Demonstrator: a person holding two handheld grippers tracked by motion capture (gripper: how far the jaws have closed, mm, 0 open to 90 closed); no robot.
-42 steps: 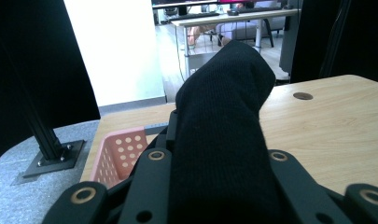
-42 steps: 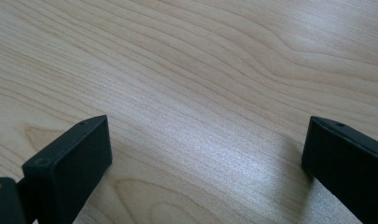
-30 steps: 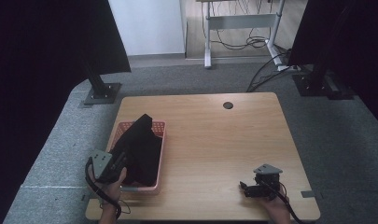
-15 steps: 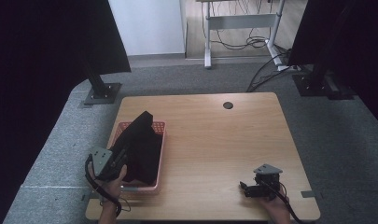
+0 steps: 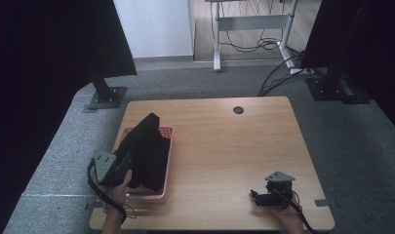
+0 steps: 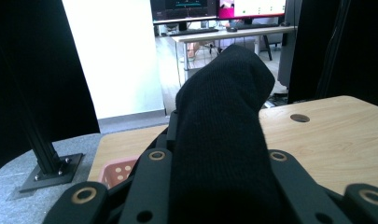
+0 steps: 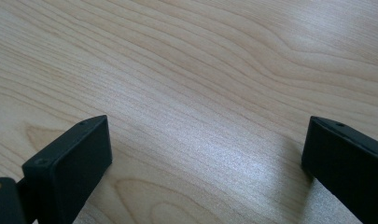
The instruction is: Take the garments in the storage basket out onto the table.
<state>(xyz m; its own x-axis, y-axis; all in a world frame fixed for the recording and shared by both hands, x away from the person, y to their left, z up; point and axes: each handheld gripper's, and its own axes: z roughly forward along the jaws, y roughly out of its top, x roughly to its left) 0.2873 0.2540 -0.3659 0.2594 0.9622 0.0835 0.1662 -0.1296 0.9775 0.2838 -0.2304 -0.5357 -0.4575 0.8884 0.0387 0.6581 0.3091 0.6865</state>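
Near the table's (image 5: 219, 146) front-left corner: your left gripper (image 5: 129, 158) clamps the black cloth (image 5: 148, 146) above the pink basket (image 5: 167, 161).
Front-right edge: your right gripper (image 5: 255, 197) rests wide open, holding nothing.

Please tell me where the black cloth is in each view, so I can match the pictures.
High view: the black cloth is left of centre, held up over the pink basket by the left gripper.
Left gripper view: it rises at the centre between that gripper's jaws.
Right gripper view: bare wooden table, no cloth.
Shared landmark: the round hole in the table.
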